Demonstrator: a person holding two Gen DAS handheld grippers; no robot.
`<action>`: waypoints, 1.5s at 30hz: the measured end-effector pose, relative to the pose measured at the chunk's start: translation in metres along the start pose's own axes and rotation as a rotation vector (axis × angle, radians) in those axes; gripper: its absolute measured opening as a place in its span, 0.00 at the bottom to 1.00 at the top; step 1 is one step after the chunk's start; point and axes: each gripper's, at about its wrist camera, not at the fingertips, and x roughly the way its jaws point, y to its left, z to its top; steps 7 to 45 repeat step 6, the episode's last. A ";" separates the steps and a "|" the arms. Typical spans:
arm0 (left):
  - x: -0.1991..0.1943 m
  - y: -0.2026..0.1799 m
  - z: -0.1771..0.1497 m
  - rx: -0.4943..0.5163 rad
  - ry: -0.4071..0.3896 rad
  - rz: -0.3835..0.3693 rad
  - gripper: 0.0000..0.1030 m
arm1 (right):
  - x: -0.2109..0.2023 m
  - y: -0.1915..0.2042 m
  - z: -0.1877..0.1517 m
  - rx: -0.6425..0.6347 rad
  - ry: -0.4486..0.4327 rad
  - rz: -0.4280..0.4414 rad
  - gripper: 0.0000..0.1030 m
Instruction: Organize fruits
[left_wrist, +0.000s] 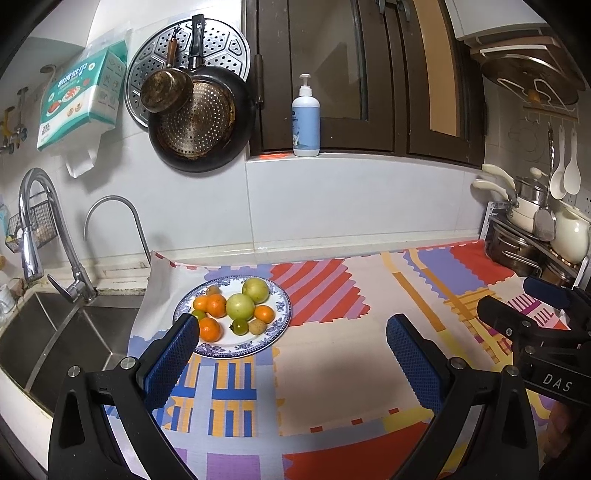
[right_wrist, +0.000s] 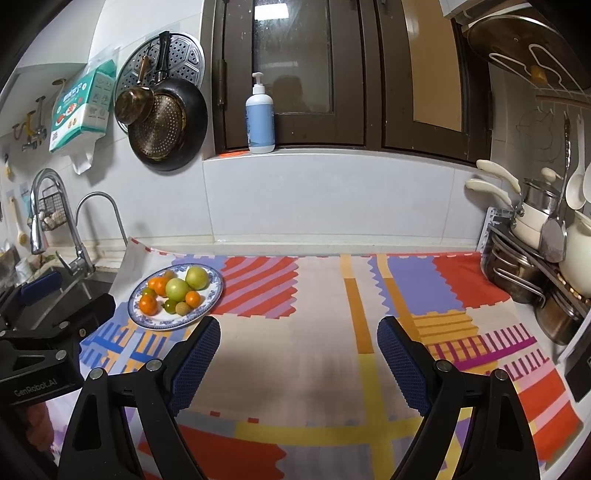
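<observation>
Both grippers are hovering side by side over the patterned mat (right_wrist: 325, 332), tilted slightly downward: left gripper (left_wrist: 291, 332) jaws standing wide apart and empty, right gripper (right_wrist: 299, 339) likewise spread with nothing between the pads. Beyond the left gripper's left finger, the blue-rimmed plate (left_wrist: 280, 317) is sitting on the mat near the sink (left_wrist: 74, 332), carrying oranges (left_wrist: 216, 305), two green fruits (left_wrist: 241, 305) and smaller fruits.

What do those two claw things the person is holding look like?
Both claws, left and right, are matte black frames with silver bolts. Each finger carries a blue, dimpled rubber pad. White lettering marks the bodies: "DAS" on the right, "GenRobot.AI" on the left. No cables show.
</observation>
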 end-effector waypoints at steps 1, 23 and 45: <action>0.000 0.000 0.000 -0.001 0.000 0.000 1.00 | 0.000 0.001 -0.001 0.001 -0.001 0.000 0.85; 0.002 0.001 0.000 -0.003 0.001 -0.001 1.00 | 0.003 0.002 0.000 -0.004 0.003 0.005 0.85; 0.002 0.001 0.000 -0.003 0.001 -0.001 1.00 | 0.003 0.002 0.000 -0.004 0.003 0.005 0.85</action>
